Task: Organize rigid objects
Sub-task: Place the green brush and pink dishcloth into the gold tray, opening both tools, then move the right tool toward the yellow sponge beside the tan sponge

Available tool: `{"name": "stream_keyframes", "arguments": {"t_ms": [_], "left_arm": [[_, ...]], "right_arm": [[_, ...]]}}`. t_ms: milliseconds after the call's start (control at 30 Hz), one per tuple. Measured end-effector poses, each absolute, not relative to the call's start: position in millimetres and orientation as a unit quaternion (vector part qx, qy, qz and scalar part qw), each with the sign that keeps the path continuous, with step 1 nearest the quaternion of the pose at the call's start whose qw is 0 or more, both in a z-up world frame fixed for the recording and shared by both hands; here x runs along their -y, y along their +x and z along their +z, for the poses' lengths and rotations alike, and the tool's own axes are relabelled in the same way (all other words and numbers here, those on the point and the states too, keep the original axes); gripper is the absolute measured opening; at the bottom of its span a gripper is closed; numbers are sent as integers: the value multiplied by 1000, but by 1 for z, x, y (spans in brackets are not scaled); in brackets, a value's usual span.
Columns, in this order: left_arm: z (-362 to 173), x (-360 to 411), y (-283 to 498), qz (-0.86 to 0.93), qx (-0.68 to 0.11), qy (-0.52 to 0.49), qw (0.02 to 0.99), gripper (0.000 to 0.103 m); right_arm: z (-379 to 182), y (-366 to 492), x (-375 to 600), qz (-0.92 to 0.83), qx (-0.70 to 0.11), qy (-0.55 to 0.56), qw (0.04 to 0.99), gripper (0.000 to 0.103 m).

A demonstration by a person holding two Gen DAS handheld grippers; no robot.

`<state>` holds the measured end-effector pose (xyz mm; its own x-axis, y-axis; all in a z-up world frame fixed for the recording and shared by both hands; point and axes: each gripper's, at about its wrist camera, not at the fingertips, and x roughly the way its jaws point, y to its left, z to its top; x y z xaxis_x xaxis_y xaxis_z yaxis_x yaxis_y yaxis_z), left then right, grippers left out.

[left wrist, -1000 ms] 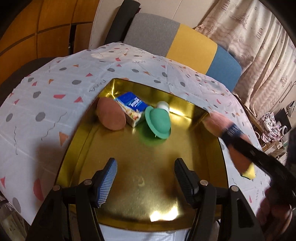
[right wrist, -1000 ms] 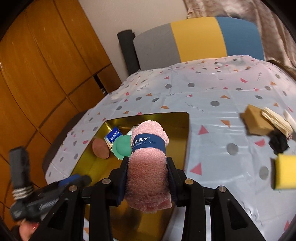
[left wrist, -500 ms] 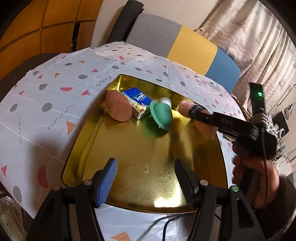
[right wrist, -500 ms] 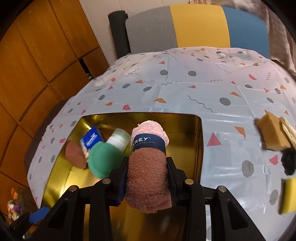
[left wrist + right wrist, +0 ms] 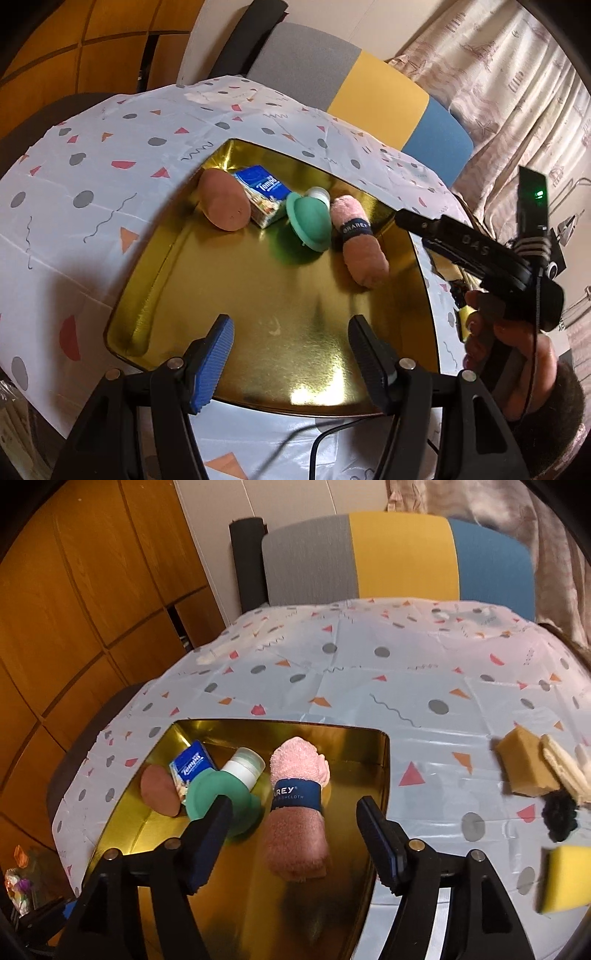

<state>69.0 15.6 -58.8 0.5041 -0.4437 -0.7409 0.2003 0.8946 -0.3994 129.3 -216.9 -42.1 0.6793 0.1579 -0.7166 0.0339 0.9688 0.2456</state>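
Left gripper (image 5: 288, 354) hangs spread and empty over the near half of the gold tray (image 5: 155, 280), nothing between its fingers. Ahead along the far wall sits a row: brown disc (image 5: 223, 205), blue tissue pack (image 5: 264, 194), green-lidded bottle (image 5: 308, 221), and the pink rolled dishcloth (image 5: 360, 245) lying free on the tray floor. The near tray floor shows bare, plenty of room.

Over to the right wrist view: right gripper (image 5: 293, 840) gapes wide, fingers standing either side of the pink rolled dishcloth (image 5: 297, 805) and not touching it. Four items in the tray, then. Out on the tablecloth (image 5: 369, 672), well right of the tray's rim, wait a tan sponge (image 5: 524, 762), a black scrubber (image 5: 559, 816) and a yellow sponge (image 5: 567, 878). I'd say the job is past halfway, with an open path right.
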Motion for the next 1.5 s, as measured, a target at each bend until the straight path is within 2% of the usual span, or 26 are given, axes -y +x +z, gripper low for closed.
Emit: {"name": "stream_keyframes", "arguments": {"t_ms": [100, 433, 533, 800, 1233, 1500], "left_arm": [[-57, -11, 65, -190, -461, -123, 858, 65], [-51, -2, 53, -219, -463, -131, 849, 65], [-50, 4, 50, -220, -464, -123, 849, 65], [-48, 28, 39, -238, -470, -95, 845, 65], [-39, 91, 15, -293, -472, -42, 830, 65], [-39, 114, 8, -299, -481, -27, 824, 65]], "right_arm": [[-37, 120, 216, 34, -394, 118, 911, 77], [-34, 83, 219, 28, -385, 122, 914, 79], [-35, 69, 222, 12, -383, 111, 917, 83], [-48, 30, 251, -25, -389, 106, 915, 84], [-86, -43, 346, -108, -401, 158, 896, 85], [-90, -64, 447, -190, -363, 200, 890, 88]]}}
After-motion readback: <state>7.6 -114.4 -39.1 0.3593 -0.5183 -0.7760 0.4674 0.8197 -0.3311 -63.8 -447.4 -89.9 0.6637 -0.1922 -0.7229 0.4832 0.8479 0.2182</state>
